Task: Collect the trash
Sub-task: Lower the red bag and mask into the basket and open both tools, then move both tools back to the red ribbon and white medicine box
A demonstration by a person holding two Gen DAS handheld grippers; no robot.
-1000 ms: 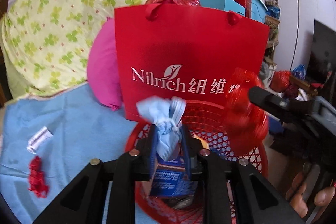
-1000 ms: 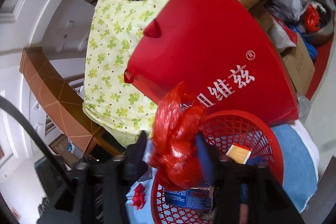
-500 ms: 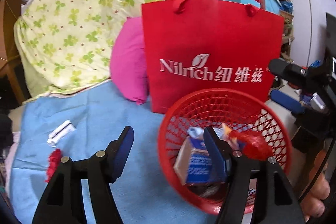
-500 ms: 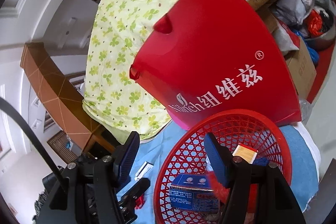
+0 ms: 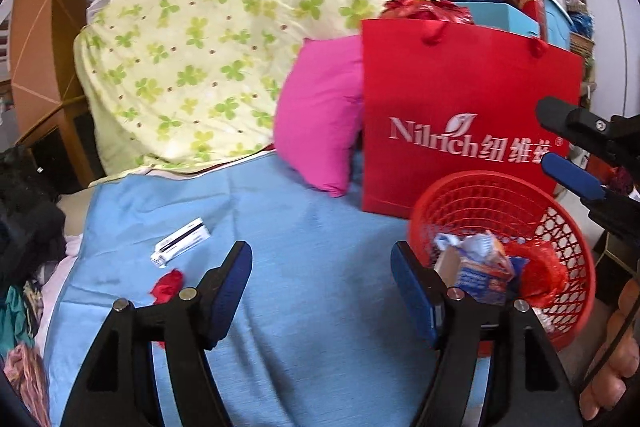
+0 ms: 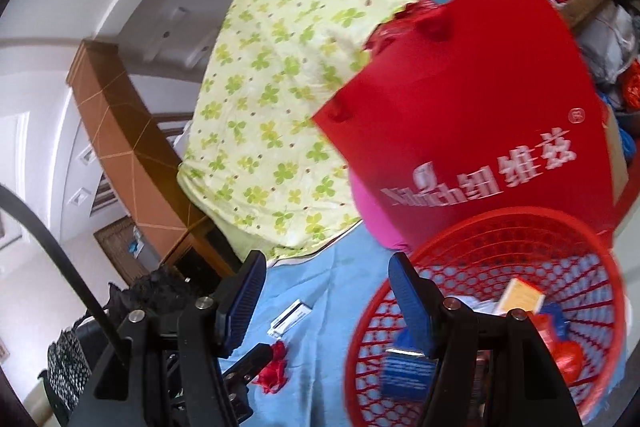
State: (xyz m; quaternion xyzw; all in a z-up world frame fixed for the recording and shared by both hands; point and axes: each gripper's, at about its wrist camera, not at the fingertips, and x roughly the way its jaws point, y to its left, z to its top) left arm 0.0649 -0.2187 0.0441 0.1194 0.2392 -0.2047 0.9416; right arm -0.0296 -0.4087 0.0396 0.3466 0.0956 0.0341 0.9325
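My left gripper hovers over the blue sheet, left of the red mesh basket; its jaws are opening with nothing between them. Inside the basket lie a blue carton with crumpled tissue and a red net wad. On the sheet lie a white wrapper and a red scrap. My right gripper is open and empty at the basket's left rim. The right wrist view also shows the wrapper and scrap.
A red paper bag stands behind the basket, with a pink pillow and a clover-print quilt to its left. Dark clothes pile up at the sheet's left edge. A person's hand shows at lower right.
The left gripper let go of the blue carton and the right let go of the red net wad; both now lie in the basket. Both grippers swung left towards the sheet.
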